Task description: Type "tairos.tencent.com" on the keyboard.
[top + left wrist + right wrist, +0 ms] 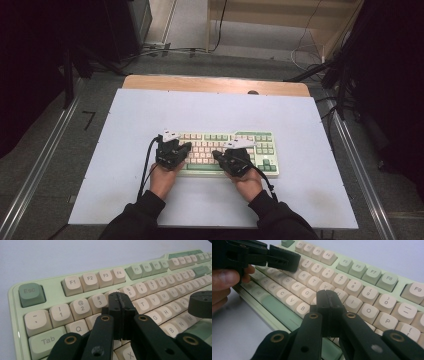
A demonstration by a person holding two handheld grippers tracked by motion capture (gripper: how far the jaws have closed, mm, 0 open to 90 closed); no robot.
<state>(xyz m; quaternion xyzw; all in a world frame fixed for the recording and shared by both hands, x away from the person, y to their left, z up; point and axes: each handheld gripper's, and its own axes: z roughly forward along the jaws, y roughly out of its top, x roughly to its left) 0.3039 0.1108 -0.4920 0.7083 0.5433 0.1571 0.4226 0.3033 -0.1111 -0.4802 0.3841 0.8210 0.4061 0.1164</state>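
Keyboard lies on the desk. Left gripper and right gripper hover over its keys, fingers pressed together, empty.

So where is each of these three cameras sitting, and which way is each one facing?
High view: above the person's side, facing forward and down on the table; both forearms, left gripper, right gripper.
Left gripper view: rides the left gripper, looking along its shut fingers over the keyboard.
Right gripper view: rides the right gripper, fingers shut; a hand at left.
Shared: the keyboard.
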